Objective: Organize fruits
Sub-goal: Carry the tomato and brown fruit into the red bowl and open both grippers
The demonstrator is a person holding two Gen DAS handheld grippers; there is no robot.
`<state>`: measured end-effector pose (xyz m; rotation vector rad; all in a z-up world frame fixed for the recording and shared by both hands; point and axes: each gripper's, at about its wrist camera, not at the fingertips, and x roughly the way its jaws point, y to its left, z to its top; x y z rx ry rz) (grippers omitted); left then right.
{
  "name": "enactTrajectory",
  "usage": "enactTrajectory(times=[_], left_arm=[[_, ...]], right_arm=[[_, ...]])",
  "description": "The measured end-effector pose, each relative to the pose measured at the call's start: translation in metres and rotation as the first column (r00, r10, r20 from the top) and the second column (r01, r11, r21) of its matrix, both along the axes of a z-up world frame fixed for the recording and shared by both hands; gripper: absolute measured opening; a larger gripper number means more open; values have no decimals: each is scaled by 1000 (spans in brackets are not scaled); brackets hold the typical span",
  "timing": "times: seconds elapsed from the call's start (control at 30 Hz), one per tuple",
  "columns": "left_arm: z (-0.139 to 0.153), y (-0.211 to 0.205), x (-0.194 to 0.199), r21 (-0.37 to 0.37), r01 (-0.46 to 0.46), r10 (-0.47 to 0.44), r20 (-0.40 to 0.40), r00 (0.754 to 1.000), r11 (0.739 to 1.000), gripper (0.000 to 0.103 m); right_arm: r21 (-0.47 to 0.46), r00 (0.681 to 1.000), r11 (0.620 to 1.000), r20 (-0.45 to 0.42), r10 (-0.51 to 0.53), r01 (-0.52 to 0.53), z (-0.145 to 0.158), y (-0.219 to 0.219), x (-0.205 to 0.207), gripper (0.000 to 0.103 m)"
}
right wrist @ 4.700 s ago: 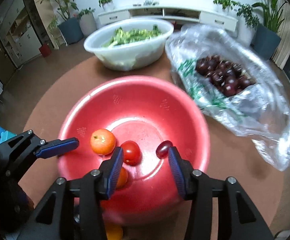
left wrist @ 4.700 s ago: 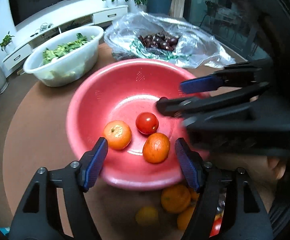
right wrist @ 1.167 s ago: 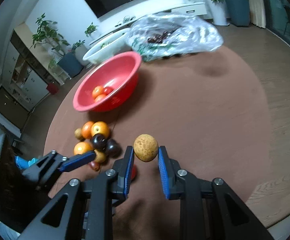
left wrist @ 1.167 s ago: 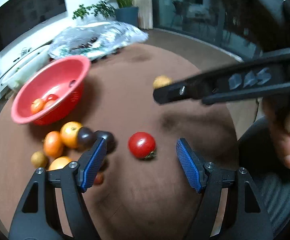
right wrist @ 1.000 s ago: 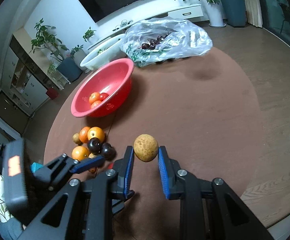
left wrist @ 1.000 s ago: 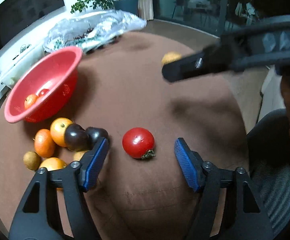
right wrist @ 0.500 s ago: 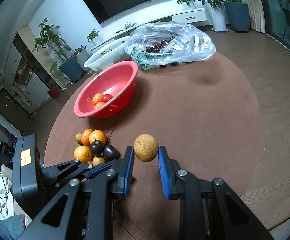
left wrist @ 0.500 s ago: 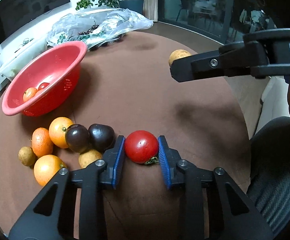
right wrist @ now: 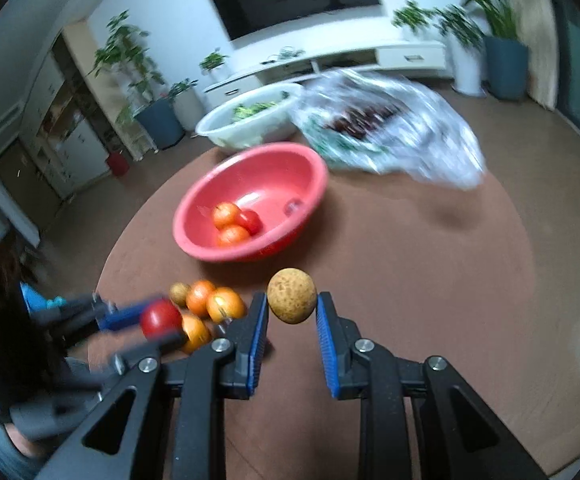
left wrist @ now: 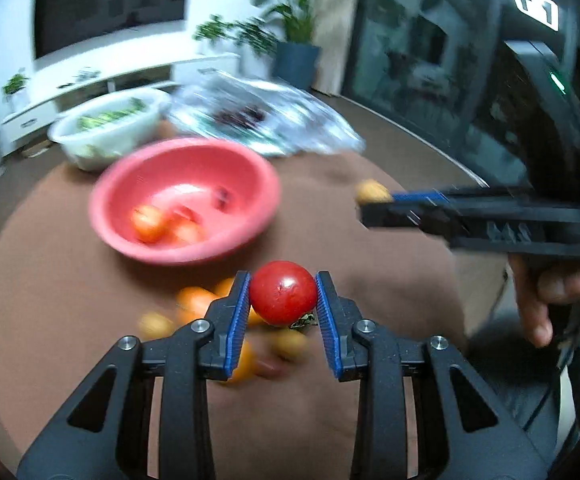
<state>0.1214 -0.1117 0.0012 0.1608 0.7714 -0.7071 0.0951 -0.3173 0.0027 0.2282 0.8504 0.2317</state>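
Observation:
My left gripper (left wrist: pixel 283 294) is shut on a red tomato (left wrist: pixel 283 292) and holds it above the brown table, over a pile of loose oranges (left wrist: pixel 194 300) and small fruits. It shows blurred in the right wrist view (right wrist: pixel 161 320). My right gripper (right wrist: pixel 292 306) is shut on a tan round fruit (right wrist: pixel 291 295), held above the table; it shows at the right of the left wrist view (left wrist: pixel 372 196). The red bowl (left wrist: pixel 250 176) ahead holds oranges and a tomato (right wrist: pixel 250 220).
A white basin of greens (right wrist: pixel 246 120) and a clear plastic bag of dark fruit (right wrist: pixel 390 136) lie behind the red bowl (right wrist: pixel 310 172). Loose oranges (right wrist: pixel 214 300) lie on the round brown table (right wrist: pixel 430 260) near its front left edge.
My left gripper has lifted the tomato off the table and swung toward the red bowl. My right gripper keeps hold of the tan fruit and has moved nearer the bowl.

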Motion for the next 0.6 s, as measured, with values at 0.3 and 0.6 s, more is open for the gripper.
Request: enactTrajectory(times=[0.3,0.6], left_arm=[[0,18,119,81,-104,105,-16,994,991,30],[-39,7,155,139,-86,96,-62,993,987,31]], right_arm=[[-179,989,972,-46,144,-150,-1,69,97,27],[-282,976,942,-167,141,-185,-40,85,142,27]])
